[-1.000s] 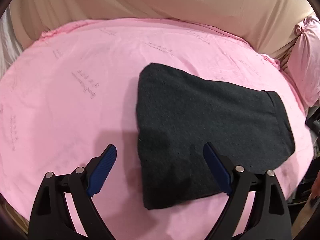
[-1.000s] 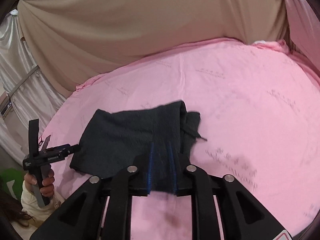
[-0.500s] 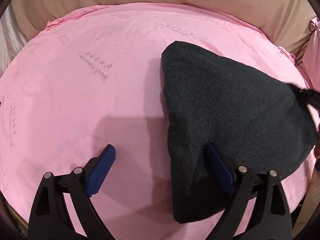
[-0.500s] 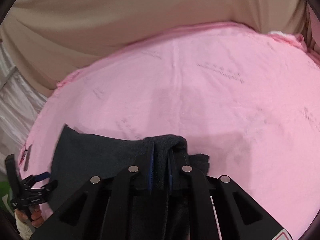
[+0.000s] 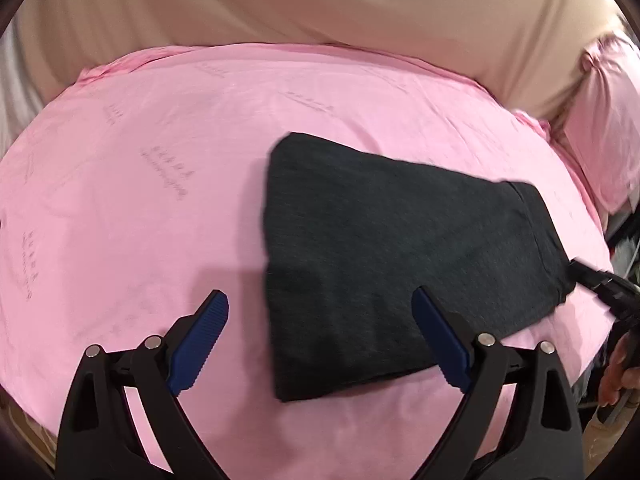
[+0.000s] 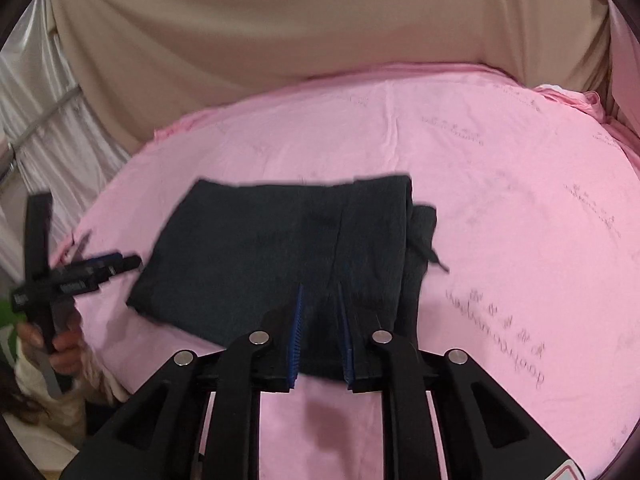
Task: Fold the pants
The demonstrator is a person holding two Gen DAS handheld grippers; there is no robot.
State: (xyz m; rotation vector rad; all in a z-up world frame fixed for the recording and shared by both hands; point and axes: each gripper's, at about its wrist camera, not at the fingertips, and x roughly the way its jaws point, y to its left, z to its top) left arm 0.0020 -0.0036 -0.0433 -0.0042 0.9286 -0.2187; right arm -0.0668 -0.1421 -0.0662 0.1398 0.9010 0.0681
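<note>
1. Right gripper (image 6: 320,312) nearest in the right wrist view; blue fingers (image 6: 295,328) drawn close together, clamped on the near edge of the dark folded pants (image 6: 280,248); waistband end by these fingers.
2. Left gripper (image 5: 320,344) fingers wide apart, holding nothing; one blue finger (image 5: 200,344) over bare sheet, the other over the pants' near corner; touching or not, cannot tell.
3. Pants lie flat, folded compact, on the pink bed sheet (image 5: 140,200); drawstring (image 6: 434,258) trails off one side.
4. Pink pillow (image 5: 600,120) at far right; beige drape (image 6: 320,32) behind the bed.
</note>
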